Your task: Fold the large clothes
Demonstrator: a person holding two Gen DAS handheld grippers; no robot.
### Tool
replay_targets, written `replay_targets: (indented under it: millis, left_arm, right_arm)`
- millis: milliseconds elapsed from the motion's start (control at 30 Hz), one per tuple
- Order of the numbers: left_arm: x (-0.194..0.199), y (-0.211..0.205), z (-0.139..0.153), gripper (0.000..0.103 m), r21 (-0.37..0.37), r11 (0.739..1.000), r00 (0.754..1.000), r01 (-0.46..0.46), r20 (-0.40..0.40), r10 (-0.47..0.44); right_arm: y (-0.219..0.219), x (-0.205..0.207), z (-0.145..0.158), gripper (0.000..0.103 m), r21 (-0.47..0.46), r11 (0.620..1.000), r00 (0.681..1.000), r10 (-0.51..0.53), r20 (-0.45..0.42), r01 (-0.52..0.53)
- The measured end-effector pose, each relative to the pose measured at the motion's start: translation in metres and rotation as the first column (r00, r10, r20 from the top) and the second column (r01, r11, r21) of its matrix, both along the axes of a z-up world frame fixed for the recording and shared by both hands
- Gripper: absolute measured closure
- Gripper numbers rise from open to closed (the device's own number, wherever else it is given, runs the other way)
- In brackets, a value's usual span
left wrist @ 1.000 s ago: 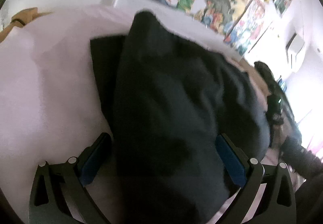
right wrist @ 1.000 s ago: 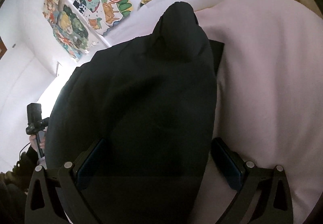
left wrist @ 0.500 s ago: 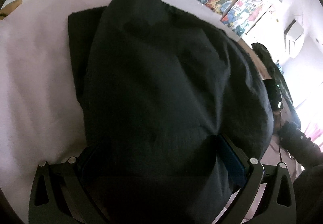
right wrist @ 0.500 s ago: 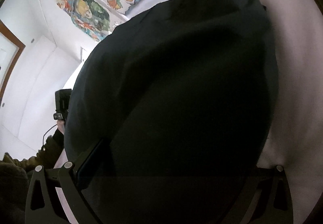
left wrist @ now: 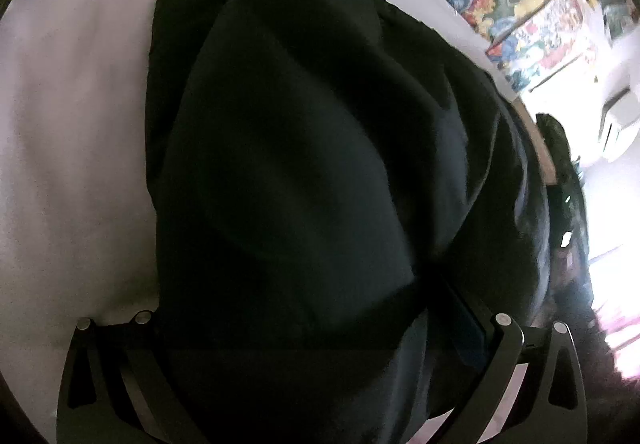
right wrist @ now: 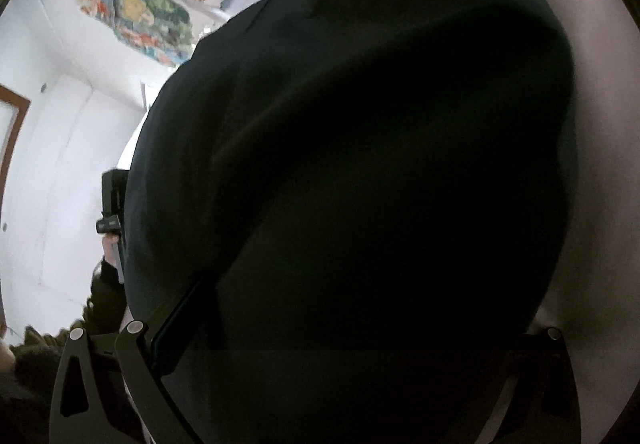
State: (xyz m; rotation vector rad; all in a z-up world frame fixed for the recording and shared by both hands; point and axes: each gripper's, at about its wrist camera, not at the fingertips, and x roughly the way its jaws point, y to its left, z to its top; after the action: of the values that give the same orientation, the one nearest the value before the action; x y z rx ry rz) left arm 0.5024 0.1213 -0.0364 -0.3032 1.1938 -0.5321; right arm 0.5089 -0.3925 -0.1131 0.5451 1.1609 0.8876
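Both my grippers carry the dark garment above the pale bed sheet: the left gripper and right gripper each pinch an edge, so I judge the raised half can fold onto the flat layer.

— What are you working on?
— You have a pale pink sheet-covered surface under you; it also shows along the right edge of your right wrist view.
— What lies on it?
— A black garment: a flat layer rests directly on the sheet, with bulkier dark cloth heaped over it.
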Motion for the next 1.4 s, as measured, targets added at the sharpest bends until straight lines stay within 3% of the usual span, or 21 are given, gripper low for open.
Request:
replay_targets:
  millis: [100,300,400,533,633,800,867,1033,1267,1400]
  left_arm:
    - [0.004,0.009,-0.004,0.001,-0.057,0.998,1.000,-0.017,-0.006,0.017]
    - [0.004,0.009,0.000,0.003,-0.043,0.999,0.999,-0.031,0.013,0.031]
    - [-0.002,0.012,0.003,0.016,-0.046,0.997,0.997,-0.067,0.026,0.069]
    - [-0.010,0.013,0.007,0.046,-0.078,0.988,0.990,-0.132,0.045,0.136]
    - [-0.016,0.007,0.014,0.064,-0.062,0.986,0.984,-0.157,0.075,0.161]
    - [-0.037,-0.017,0.040,0.082,0.022,0.985,0.968,-0.171,0.190,0.164]
    - [-0.052,-0.023,0.054,0.084,0.042,0.984,0.957,-0.175,0.244,0.159]
    - [-0.093,-0.030,0.087,0.085,0.048,0.986,0.947,-0.161,0.289,0.141]
    - [-0.184,-0.031,0.126,0.085,0.095,0.987,0.934,-0.130,0.347,0.090]
    - [-0.225,-0.027,0.139,0.085,0.097,0.986,0.944,-0.136,0.316,0.099]
  right_arm:
    - [-0.006,-0.008,-0.005,0.000,0.032,0.999,0.999,-0.024,0.035,0.023]
    - [-0.004,-0.016,-0.001,0.000,-0.005,0.999,0.998,-0.042,0.046,0.042]
    - [-0.002,-0.021,0.007,0.002,-0.030,0.997,0.997,-0.067,0.041,0.068]
    - [-0.004,-0.028,0.015,0.026,-0.021,0.993,0.992,-0.115,0.054,0.117]
    - [-0.006,-0.035,0.019,0.045,-0.010,0.987,0.986,-0.161,0.051,0.161]
    - [0.004,-0.054,0.046,0.068,-0.076,0.973,0.971,-0.207,0.121,0.217]
    - [0.013,-0.063,0.066,0.072,-0.091,0.971,0.961,-0.201,0.190,0.221]
    - [0.018,-0.104,0.106,0.074,-0.079,0.965,0.935,-0.220,0.278,0.250]
    - [0.027,-0.176,0.140,0.074,-0.104,0.956,0.925,-0.234,0.300,0.275]
    - [0.036,-0.221,0.163,0.074,-0.140,0.948,0.927,-0.235,0.291,0.284]
